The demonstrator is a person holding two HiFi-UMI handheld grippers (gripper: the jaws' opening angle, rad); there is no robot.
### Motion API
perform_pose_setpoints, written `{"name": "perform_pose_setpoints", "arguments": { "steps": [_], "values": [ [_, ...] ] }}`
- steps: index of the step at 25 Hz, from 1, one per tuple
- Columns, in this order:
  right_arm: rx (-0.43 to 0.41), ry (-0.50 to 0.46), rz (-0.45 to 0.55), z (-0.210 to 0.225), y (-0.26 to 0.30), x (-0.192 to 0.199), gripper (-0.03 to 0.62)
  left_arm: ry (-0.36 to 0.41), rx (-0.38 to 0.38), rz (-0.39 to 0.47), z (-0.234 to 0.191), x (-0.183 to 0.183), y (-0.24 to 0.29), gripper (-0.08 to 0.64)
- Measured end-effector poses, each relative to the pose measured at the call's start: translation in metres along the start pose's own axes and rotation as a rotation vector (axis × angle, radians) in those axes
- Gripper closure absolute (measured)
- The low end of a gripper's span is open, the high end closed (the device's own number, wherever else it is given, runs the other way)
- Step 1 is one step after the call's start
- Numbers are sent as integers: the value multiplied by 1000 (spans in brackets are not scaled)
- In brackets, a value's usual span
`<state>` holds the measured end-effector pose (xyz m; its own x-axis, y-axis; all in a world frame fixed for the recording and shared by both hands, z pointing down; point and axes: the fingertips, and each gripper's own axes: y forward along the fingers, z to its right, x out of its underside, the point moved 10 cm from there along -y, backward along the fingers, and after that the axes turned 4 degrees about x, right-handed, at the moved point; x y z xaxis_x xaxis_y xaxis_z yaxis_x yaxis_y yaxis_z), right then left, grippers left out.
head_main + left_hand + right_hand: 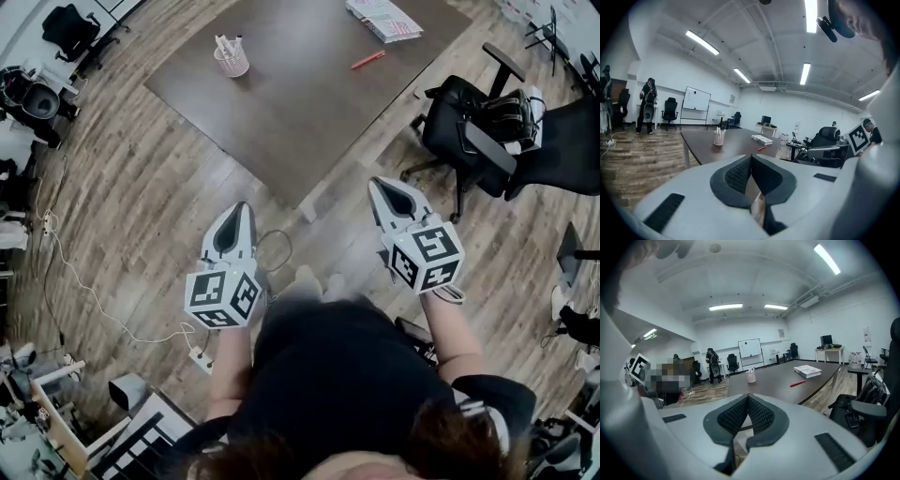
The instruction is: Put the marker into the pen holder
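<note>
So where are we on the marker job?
Nothing done yet: the red marker lies on the table, apart from the pen holder. In hand: nothing; left gripper and right gripper are shut, empty, short of the table. Still to do: grasp the marker, drop it in.

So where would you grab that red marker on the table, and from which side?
Probably around the middle of the marker, coming down from above with the jaws across its length. It is long, thin and lies flat on the table, so only its long sides can be pinched.
</note>
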<state>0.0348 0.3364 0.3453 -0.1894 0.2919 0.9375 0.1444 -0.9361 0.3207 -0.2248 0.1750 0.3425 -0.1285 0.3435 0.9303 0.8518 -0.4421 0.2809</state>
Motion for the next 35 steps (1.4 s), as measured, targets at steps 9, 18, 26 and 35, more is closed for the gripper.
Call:
{"name": "perform_pose_setpoints", "arguments": {
  "steps": [9,18,26,35],
  "values": [
    [-71,-37,-17,-2,60,-16,574,6,12,-9,-36,-9,42,532],
    [-136,-55,-38,-2,139,-43,572,-23,43,-40,-77,-24,89,532],
    [-200,-97,-88,-5,202,-55,506,-53,27,-66,-119,-28,113,532],
    [-289,-192,-122,22,255,-77,451,-81,-50,-66,-129,-38,142,532]
  ]
}}
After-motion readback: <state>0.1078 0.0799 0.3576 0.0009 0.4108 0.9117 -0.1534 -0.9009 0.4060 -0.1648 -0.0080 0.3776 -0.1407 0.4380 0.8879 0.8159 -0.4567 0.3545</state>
